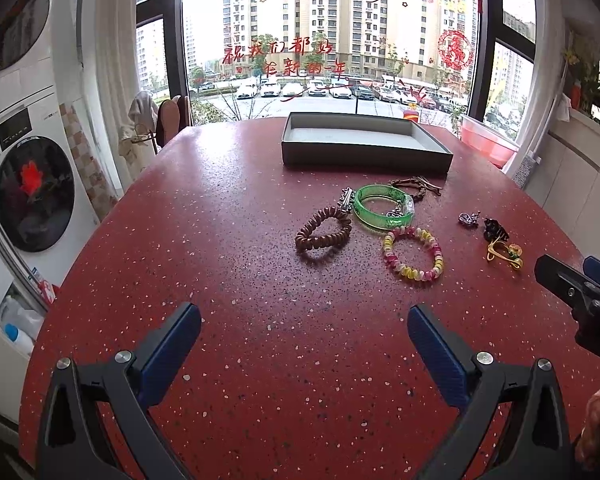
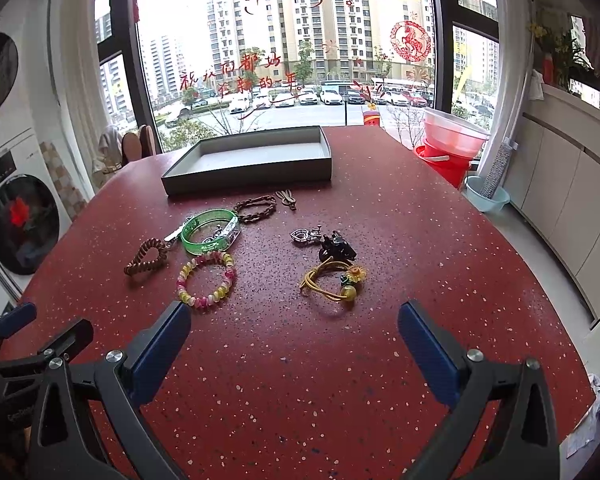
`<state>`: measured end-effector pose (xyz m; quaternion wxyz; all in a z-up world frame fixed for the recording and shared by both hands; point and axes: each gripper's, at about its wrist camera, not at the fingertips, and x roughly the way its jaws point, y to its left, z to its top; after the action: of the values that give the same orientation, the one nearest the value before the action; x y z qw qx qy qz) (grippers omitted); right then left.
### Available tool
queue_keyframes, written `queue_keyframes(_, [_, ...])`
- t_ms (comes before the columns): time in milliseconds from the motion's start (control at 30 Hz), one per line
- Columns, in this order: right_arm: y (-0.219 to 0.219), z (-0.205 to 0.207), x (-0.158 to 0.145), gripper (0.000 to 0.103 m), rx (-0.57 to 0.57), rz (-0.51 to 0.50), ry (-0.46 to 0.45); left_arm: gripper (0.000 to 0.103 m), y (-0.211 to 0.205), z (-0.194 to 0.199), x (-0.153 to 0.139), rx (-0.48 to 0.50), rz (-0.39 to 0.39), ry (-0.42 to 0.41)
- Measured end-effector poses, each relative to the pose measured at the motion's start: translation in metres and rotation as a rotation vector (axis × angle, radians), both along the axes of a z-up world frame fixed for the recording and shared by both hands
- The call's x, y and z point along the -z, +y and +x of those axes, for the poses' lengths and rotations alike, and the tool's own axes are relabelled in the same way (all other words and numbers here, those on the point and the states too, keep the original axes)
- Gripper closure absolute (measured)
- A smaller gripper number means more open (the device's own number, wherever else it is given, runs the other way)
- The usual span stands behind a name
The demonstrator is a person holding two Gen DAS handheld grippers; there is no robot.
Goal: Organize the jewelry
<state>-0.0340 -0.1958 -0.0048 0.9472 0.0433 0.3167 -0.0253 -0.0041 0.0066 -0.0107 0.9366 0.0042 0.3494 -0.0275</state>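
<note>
On the red speckled table [image 1: 228, 216] we see the jewelry spread between both grippers and the grey tray [image 1: 364, 140] at the far edge. Left gripper [image 1: 304, 332] spread wide, holding nothing; brown bead bracelet [image 1: 323, 238] and pink-yellow bracelet [image 1: 414, 256] lie ahead of it, apart from its fingers. Right gripper [image 2: 294, 328] also wide, holding nothing; yellow cord with flower charm [image 2: 332, 280] sits just ahead between its fingers' lines, black clip [image 2: 337, 248] and silver heart charm [image 2: 302, 236] beyond. Green bangle [image 2: 211, 232] lies nearer the tray.
</note>
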Motion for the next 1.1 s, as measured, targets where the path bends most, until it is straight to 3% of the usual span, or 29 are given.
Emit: queue_keyframes(1100, [0.0010, 0.0010, -0.0007, 0.000, -0.005, -0.006, 0.005, 0.000, 0.0027, -0.0008, 0.0053, -0.004, 0.004, 0.032])
